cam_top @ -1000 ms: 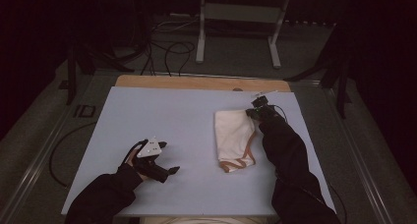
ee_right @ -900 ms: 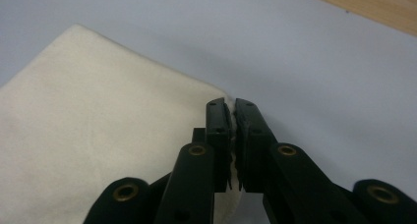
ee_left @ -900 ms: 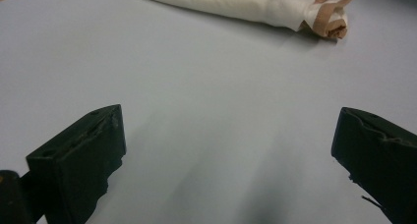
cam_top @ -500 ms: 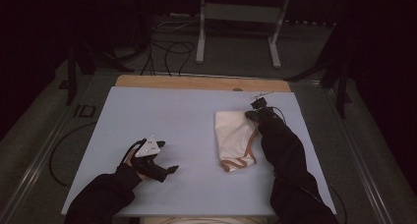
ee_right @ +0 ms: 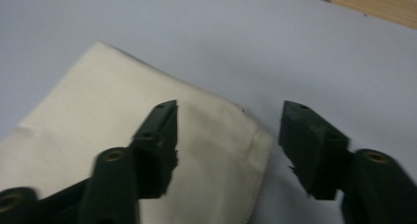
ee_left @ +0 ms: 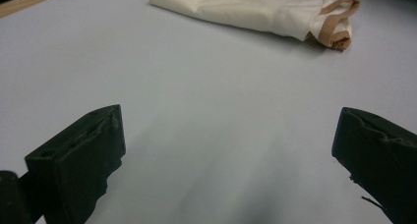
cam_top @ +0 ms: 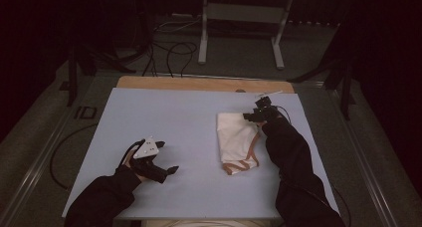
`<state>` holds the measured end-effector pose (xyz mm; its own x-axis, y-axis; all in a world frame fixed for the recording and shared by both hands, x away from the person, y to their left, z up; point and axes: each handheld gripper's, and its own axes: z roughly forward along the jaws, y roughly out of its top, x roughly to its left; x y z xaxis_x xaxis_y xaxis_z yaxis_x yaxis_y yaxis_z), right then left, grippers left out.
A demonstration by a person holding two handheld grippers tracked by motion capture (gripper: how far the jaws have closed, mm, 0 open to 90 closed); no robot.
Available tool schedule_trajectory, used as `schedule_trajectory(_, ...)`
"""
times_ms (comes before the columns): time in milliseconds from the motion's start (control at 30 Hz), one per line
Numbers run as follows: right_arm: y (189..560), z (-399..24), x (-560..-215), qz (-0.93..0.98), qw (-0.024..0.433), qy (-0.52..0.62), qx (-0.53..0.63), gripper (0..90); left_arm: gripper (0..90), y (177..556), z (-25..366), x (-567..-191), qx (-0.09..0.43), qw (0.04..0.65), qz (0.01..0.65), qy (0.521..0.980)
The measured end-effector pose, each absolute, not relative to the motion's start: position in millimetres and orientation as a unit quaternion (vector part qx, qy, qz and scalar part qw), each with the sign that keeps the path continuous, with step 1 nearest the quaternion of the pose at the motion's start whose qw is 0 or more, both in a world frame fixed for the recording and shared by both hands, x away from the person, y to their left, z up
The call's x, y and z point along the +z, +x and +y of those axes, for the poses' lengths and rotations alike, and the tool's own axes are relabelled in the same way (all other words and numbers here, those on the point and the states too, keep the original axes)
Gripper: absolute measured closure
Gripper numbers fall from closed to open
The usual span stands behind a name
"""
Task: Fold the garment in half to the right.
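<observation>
Table [cam_top: 164,117]: I see the cloth [cam_top: 238,137] folded on its right half, so folding looks done. My right gripper [cam_top: 258,115], jaws just opened and off the cloth's far corner. Left gripper [cam_top: 161,171] apart, empty. Withdrawal remains.

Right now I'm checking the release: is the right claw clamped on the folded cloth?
No: the right claw has just been opening, its jaws apart above the corner of the cloth, pinching nothing.

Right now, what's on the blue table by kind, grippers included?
Folded cream cloth with tan trim: 1
Left gripper, jaws open over bare table: 1
Right gripper, jaws just opened above the cloth's far corner: 1
Total: 3
</observation>
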<state>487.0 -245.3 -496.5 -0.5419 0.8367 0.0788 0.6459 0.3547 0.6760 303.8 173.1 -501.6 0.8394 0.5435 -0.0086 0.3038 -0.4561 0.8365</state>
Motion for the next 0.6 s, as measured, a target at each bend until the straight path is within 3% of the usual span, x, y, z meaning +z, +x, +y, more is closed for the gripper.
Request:
schedule_trajectory(367,480.2,-229.9,-483.9,0.820,0.104,0.426,0.367,16.9,0.4,304.0,174.0,-501.2,0.132,0.457,0.251,0.843)
schedule_trajectory(600,475.9,-214.9,-474.2,0.826,0.101,0.407,0.376,13.8,0.4,302.6,175.1,-500.6,0.132,0.457,0.249,0.844)
